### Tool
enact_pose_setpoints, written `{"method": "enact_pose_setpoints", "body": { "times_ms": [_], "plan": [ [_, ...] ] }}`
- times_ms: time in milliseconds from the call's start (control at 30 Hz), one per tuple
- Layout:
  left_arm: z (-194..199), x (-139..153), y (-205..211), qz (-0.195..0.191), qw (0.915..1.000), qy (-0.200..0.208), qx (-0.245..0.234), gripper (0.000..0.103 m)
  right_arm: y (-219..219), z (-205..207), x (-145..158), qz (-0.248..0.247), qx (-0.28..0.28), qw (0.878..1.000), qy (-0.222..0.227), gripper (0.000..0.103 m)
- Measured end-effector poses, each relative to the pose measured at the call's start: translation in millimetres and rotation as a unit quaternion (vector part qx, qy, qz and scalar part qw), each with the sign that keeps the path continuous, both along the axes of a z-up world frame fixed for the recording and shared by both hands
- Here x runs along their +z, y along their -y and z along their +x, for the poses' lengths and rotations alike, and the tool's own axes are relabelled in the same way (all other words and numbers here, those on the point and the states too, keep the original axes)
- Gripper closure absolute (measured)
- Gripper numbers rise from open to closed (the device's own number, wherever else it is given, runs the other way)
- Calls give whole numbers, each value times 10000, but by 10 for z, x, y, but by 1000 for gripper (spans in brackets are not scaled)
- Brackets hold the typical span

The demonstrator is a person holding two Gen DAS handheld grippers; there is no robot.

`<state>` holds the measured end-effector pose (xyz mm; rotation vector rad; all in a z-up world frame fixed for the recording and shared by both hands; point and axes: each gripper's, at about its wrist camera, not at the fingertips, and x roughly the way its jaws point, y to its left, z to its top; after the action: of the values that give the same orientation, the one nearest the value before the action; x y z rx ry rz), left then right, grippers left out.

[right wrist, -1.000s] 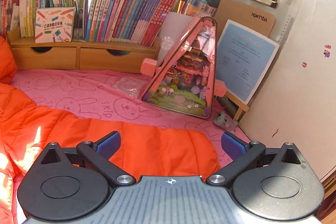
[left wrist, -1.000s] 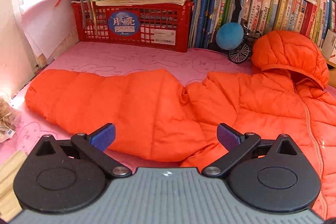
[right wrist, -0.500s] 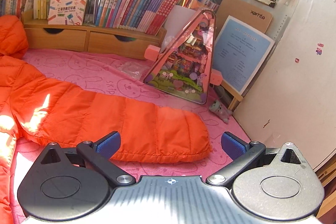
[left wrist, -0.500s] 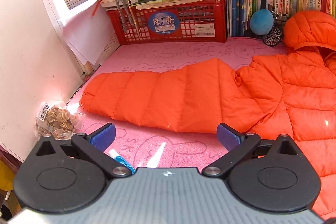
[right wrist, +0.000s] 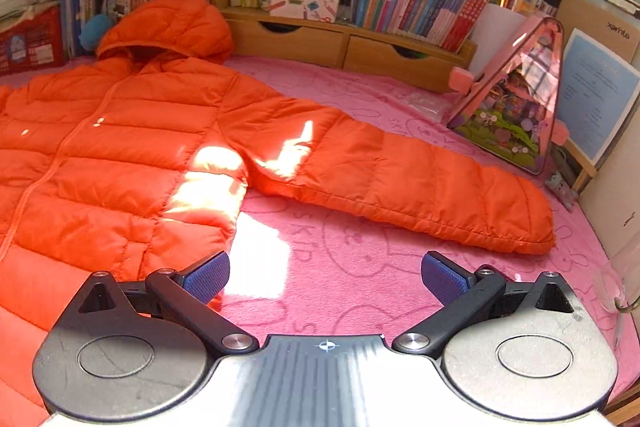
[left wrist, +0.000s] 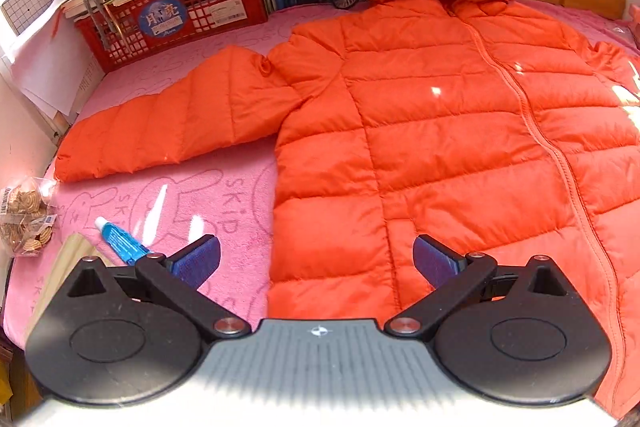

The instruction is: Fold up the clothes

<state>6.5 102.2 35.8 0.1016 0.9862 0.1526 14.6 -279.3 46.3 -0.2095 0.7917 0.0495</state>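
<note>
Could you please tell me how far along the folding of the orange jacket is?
Done: the orange jacket lies flat, zipped, on the pink mat, both sleeves spread outward. In hand: nothing; the left gripper and right gripper are open above it. Left: every fold, starting with the sleeves.

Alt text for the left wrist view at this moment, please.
An orange hooded puffer jacket lies spread flat, zipped, on a pink mat, one sleeve stretched toward a red crate. The open left tongs hover over its hem, holding nothing.
</note>
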Motion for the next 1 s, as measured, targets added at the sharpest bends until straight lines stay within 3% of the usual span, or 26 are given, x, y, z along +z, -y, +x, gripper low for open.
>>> {"method": "enact_pose_setpoints", "body": {
  "times_ms": [167, 300, 467, 600, 1000],
  "plan": [
    [-382, -119, 323, -24, 9994, -259, -222, 0, -583, -479, -37, 72, 1055, 9942, -206, 0],
    [-608, -113, 441, -277, 9995, -137, -17, 0, -944, -830, -89, 101, 1660, 9855, -327, 0],
    [-692, -112, 596, -461, 9988, -136, -26, 0, -1030, -1046, -212, 454, 1011, 9929, -442, 0],
    [-737, -129, 747, -30, 9994, -157, -312, 0, -924, -1161, -236, 666, 440, 9962, -340, 0],
    [-1019, -52, 791, -225, 9989, -67, -398, 0, -937, -1459, -94, 340, 306, 9989, -90, 0]
  ]
}}
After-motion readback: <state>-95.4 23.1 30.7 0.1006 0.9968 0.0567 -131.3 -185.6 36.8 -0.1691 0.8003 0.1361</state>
